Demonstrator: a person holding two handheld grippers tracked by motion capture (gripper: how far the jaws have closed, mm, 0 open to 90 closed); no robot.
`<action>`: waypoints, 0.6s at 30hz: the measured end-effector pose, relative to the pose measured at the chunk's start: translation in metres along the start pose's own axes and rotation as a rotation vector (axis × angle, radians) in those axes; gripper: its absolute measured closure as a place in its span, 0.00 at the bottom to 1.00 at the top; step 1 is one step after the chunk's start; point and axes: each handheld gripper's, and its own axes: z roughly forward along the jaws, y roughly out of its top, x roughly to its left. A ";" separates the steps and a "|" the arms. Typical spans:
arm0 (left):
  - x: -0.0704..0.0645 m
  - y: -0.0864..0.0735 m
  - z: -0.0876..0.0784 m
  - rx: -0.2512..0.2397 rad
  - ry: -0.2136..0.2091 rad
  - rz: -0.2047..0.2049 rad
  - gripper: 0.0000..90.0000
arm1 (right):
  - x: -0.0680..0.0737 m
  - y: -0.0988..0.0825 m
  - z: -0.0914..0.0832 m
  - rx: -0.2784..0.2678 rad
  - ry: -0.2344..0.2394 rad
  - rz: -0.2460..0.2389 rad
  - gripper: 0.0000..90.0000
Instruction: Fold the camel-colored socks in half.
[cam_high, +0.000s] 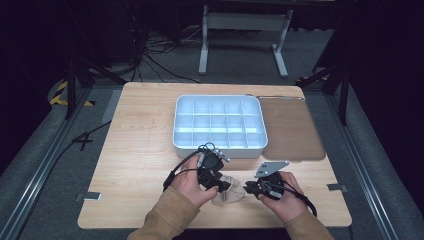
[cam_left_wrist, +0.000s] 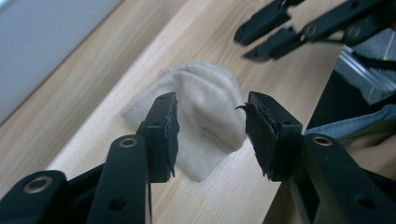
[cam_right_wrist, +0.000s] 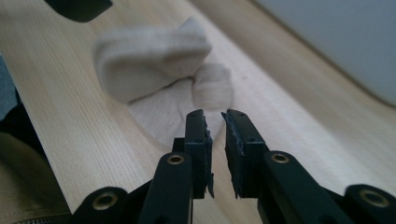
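With the left gripper (cam_left_wrist: 210, 135) standing wide and the right gripper (cam_right_wrist: 215, 128) barely parted, both empty, the half-folded beige sock (cam_high: 229, 195) at lower centre may spring open.

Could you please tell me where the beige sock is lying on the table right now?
In the high view the beige sock lies on the wooden table near its front edge, between the left gripper and right gripper, in front of the white compartment tray.

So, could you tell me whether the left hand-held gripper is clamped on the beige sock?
No, the left hand-held gripper stands open, its pads clear of the beige sock lying on the table beyond them.
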 end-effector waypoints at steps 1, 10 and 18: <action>0.000 -0.002 -0.003 -0.004 0.002 -0.008 0.63 | -0.001 0.001 -0.004 -0.011 -0.007 0.006 0.89; 0.015 -0.019 -0.014 0.027 0.088 -0.082 0.73 | 0.011 0.019 -0.016 -0.088 0.042 -0.023 0.93; 0.023 -0.032 -0.017 0.041 0.116 -0.120 0.77 | 0.030 0.034 0.008 -0.084 0.117 -0.079 0.97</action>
